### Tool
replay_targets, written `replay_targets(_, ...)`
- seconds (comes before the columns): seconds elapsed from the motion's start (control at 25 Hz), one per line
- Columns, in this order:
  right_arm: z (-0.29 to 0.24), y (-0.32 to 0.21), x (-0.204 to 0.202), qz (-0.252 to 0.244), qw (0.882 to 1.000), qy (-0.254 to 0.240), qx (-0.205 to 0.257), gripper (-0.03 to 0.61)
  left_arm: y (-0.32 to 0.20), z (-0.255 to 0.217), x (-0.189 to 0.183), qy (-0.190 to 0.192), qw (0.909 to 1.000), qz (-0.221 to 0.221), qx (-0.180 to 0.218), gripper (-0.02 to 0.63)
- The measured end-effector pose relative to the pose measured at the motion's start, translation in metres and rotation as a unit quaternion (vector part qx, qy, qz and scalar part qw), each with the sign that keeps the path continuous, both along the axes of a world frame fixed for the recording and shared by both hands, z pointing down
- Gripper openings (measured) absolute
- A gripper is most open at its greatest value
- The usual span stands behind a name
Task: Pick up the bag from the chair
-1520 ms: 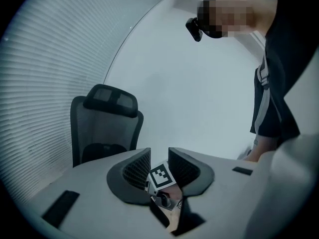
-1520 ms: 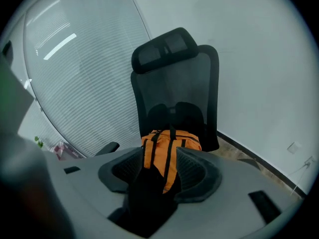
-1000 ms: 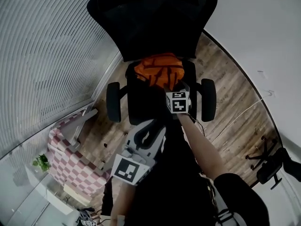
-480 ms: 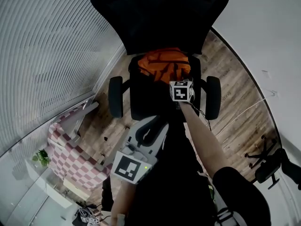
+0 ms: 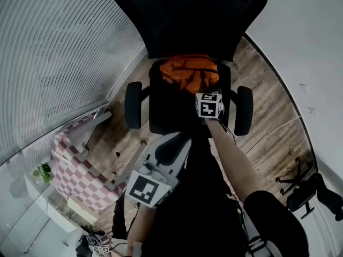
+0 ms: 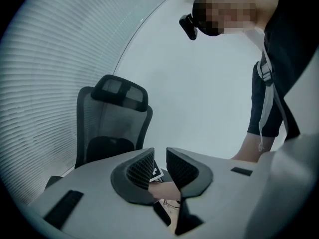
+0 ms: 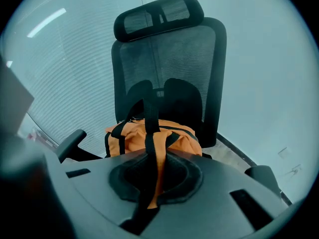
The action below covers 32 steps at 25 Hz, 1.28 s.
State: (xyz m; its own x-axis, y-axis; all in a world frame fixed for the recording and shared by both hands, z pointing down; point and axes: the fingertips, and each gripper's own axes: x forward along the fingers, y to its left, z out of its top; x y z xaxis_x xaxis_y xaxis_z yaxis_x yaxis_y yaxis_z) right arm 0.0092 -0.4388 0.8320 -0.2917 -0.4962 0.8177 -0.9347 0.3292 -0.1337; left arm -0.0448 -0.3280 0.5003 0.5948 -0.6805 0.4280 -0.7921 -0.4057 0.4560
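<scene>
An orange bag (image 5: 185,71) with black straps lies on the seat of a black mesh office chair (image 5: 166,114). In the head view my right gripper (image 5: 206,90) reaches to the bag's near right side. The right gripper view shows the bag (image 7: 129,138) against the chair's backrest (image 7: 169,59), and the right gripper (image 7: 155,178) is shut on a black strap and a fold of orange cloth. My left gripper (image 5: 174,143) hangs back over the person's dark clothing, short of the chair. In its own view the left gripper (image 6: 159,163) has a narrow gap between the jaws and holds nothing.
Window blinds (image 5: 53,63) run along the left. A pink-and-white checkered seat (image 5: 80,181) stands on the wooden floor at lower left, near a small plant (image 5: 42,171). Another black chair (image 5: 305,191) stands at lower right. A thin cable (image 5: 278,127) crosses the floor.
The head view has shifted a little, so chair and bag sit slightly higher and further right. The right gripper stays at the bag's near side. The left gripper has barely moved.
</scene>
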Motion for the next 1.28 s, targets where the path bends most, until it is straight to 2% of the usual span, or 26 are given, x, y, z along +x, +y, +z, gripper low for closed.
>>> replay_targets(0.2, -0.013, -0.001, -0.010, -0.010, 1.000, -0.016, 0.016, 0.031, 0.009, -0.004, 0.003, -0.003, 0.9998, 0.014, 0.012, 0.044)
replay_targets(0.44, -0.037, -0.004, -0.019, -0.024, 0.998, -0.039, 0.034, 0.028, 0.020, -0.002, 0.004, 0.013, 0.9999, 0.006, 0.007, 0.032)
replay_targets(0.64, -0.059, -0.008, -0.027, -0.041, 0.996, -0.053, 0.059, 0.025, 0.027, -0.003, 0.001, -0.001, 0.9998, 0.005, 0.018, 0.032)
replay_targets(0.84, -0.091, -0.008, -0.036, -0.043, 0.993, -0.069, 0.084, 0.025, 0.036, -0.010, -0.004, 0.004, 0.9997, -0.006, 0.023, 0.033)
replay_targets(1.08, -0.123, 0.012, -0.040, -0.035, 0.991, -0.075, 0.105, 0.025, 0.058, -0.027, -0.016, 0.010, 0.9989, 0.007, 0.045, 0.034)
replay_targets(1.28, -0.152, 0.047, -0.043, -0.025, 0.990, -0.080, 0.115, 0.025, 0.088, -0.040, -0.034, -0.008, 0.9978, 0.026, 0.060, 0.034)
